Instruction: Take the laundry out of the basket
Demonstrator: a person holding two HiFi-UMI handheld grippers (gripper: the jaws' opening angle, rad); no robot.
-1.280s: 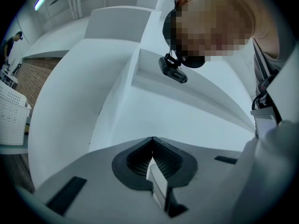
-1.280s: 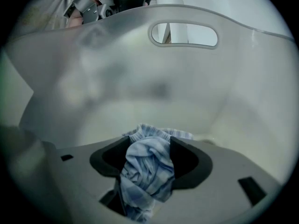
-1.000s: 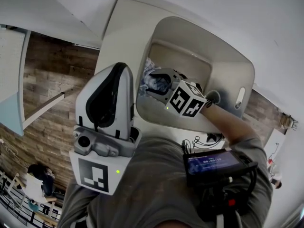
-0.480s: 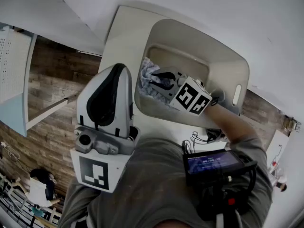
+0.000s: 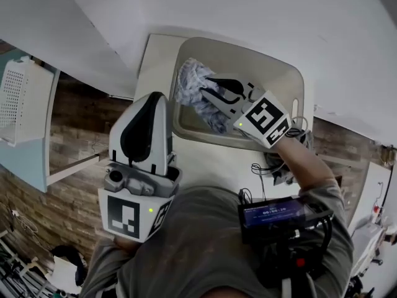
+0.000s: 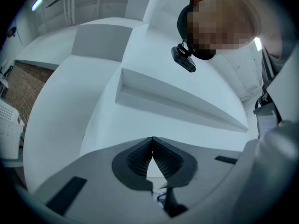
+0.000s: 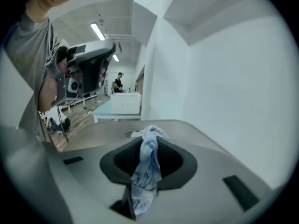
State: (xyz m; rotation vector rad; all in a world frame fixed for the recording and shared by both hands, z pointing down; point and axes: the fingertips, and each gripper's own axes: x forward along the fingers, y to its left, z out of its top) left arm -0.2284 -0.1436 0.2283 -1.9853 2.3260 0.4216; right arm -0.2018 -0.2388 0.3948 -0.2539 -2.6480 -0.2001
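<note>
My left claw (image 5: 153, 99) is hanging idle, tips pressed together on nothing; my right claw (image 5: 214, 85) is pinching a bluish-white piece of laundry (image 5: 193, 87) tight, and it's dangling over the left end of the basket (image 5: 296, 79) on the bench (image 5: 155, 54); so I'm mid lift-out, I reckon; next I'm needing the trailing end clearing the near rim, then swinging away from the wall (image 5: 248, 11) crowding the far side.
</note>
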